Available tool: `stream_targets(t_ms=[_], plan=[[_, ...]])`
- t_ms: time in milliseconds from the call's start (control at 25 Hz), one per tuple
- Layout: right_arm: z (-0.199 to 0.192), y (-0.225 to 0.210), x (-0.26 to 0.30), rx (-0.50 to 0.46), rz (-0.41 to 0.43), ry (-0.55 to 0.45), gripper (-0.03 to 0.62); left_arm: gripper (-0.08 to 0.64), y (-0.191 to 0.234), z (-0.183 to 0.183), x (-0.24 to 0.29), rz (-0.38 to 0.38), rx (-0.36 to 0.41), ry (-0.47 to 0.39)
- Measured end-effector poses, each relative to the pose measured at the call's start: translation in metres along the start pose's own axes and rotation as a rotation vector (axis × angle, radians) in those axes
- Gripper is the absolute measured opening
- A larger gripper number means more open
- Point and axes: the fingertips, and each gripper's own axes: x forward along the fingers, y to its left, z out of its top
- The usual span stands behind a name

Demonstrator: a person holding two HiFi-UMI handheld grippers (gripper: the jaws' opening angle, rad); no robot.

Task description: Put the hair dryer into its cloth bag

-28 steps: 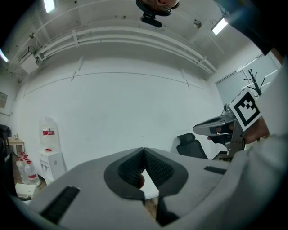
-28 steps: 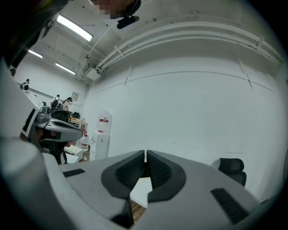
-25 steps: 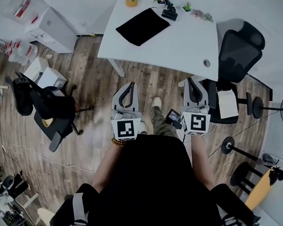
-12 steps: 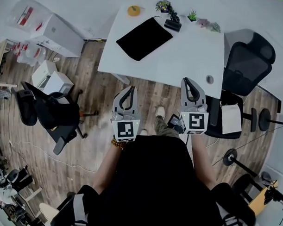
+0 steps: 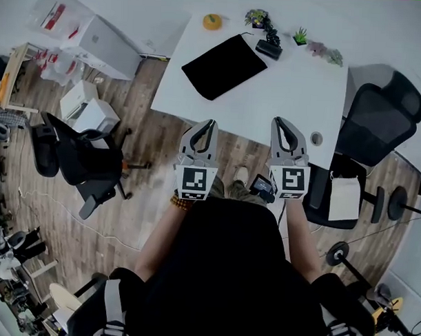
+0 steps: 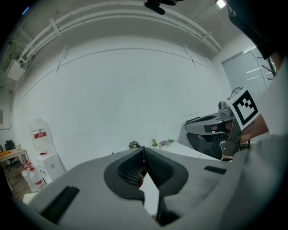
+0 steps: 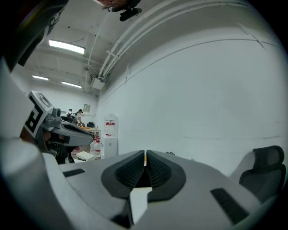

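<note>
Cloth bag (image 5: 224,64): black, lying flat on the left half of the white counter (image 5: 296,91), one corner toward the back edge. Nothing on it.

Small black object (image 5: 270,47) sits just past the bag's far right corner, next to a potted plant (image 5: 257,17). Probably the hair dryer, but it's too small for me to confirm. It's outside the bag and apart from it.

Also on the counter:
- a yellow roll (image 5: 213,21) at the back, left of the plant
- a few small plants (image 5: 318,47) in a row along the back right
- a round cable hole (image 5: 316,138) near the front right edge

My left tool (image 5: 209,124) is closed. Its own view shows the pads together with nothing between them. My right tool (image 5: 278,122) is the same: pads together and empty. In the head view both sit side by side, tips at the counter's near edge and pointing across it. The bag and the black object are well beyond them.

Around me:
- wood floor (image 5: 162,169)
- black office chair (image 5: 378,114) at the counter's right end
- another black chair (image 5: 83,159) off to my left
- white boxes (image 5: 88,111) behind that one
- white cabinet (image 5: 108,43) against the wall
</note>
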Motion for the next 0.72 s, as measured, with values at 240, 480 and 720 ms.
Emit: stream_targets(t_ms=[240,480,720], plan=[[-0.007,-0.003,0.002,0.019,-0.032,0.030,0.032,0.026,0.014,-0.030,0.027,-0.013,0.001,0.074],[-0.016,-0.018,0.008,0.008,-0.119,0.077,0.032,0.026,0.029,-0.079,0.068,-0.067,0.006,0.147],[-0.011,-0.029,0.038,0.009,-0.201,0.110,0.032,0.026,0.048,-0.134,0.120,-0.162,0.031,0.250]])
